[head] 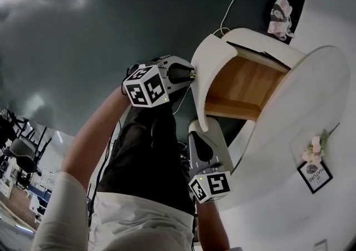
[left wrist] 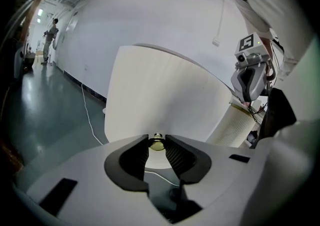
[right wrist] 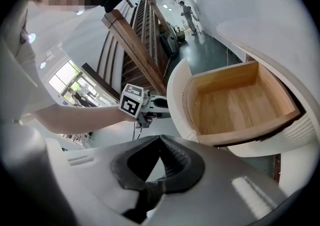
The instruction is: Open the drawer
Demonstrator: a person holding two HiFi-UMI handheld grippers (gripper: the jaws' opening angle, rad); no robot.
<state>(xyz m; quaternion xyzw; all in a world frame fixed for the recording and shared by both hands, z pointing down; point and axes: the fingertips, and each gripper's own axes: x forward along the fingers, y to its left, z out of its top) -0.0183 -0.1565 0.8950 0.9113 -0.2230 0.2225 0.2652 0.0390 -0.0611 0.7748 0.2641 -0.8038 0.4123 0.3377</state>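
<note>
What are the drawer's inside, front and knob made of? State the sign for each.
Drawer inside: looks like light wood, matt; grain lines show. Drawer front: smooth cream matt surface, probably painted or laminated; no grain. Knob: seemingly brass-coloured metal; it glints.

A glossy dark green floor [head: 83, 33] reflects overhead light below a white wall [left wrist: 150, 24]. A wooden staircase [right wrist: 135, 47] rises beside bright windows [right wrist: 67, 77], and a white cable [left wrist: 89, 117] trails across the floor.
</note>
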